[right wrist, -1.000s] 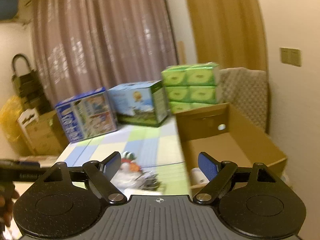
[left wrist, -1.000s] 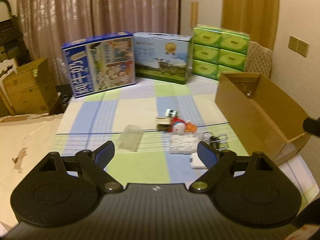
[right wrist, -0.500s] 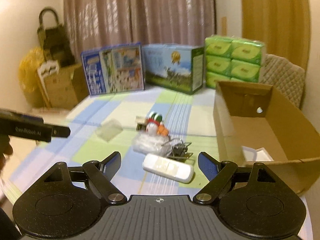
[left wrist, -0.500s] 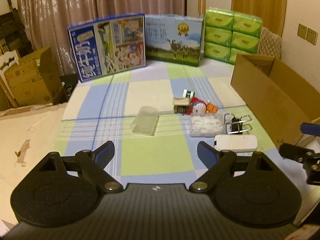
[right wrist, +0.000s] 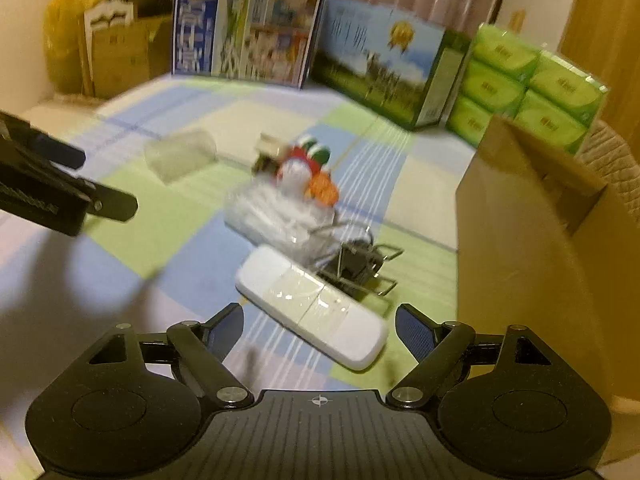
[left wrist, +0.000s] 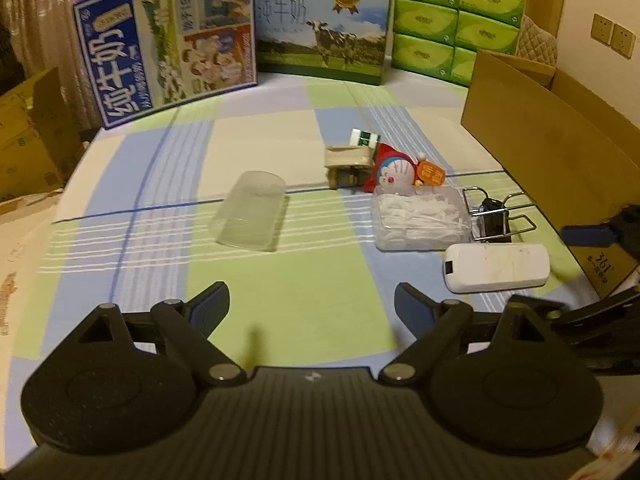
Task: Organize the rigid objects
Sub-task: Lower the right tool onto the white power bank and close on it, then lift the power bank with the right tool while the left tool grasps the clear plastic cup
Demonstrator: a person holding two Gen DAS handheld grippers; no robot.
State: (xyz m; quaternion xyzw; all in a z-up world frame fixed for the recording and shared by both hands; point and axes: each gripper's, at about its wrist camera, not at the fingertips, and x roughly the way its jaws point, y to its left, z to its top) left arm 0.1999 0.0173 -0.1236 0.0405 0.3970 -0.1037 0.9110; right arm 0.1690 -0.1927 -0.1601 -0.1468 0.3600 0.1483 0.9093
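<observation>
On the checked cloth lie a white flat case (left wrist: 496, 268) (right wrist: 312, 306), black binder clips (left wrist: 494, 220) (right wrist: 354, 262), a clear box of white picks (left wrist: 420, 220) (right wrist: 276, 216), a Doraemon toy (left wrist: 394, 174) (right wrist: 304, 172), a small brown block (left wrist: 348, 160) and a clear plastic cup on its side (left wrist: 252, 216) (right wrist: 180, 154). My left gripper (left wrist: 312, 304) is open and empty, low over the cloth in front of the cup. My right gripper (right wrist: 320, 324) is open and empty, right above the near end of the white case.
An open cardboard box (left wrist: 560, 148) (right wrist: 532, 240) stands at the right. Two milk cartons (left wrist: 172, 40) (left wrist: 324, 28) and a stack of green tissue packs (left wrist: 456, 20) line the far edge. More cardboard boxes (left wrist: 28, 136) stand left of the table.
Both grippers have come down and forward toward the objects. The right one has swung left and closed in over the white case. Both stay open.
</observation>
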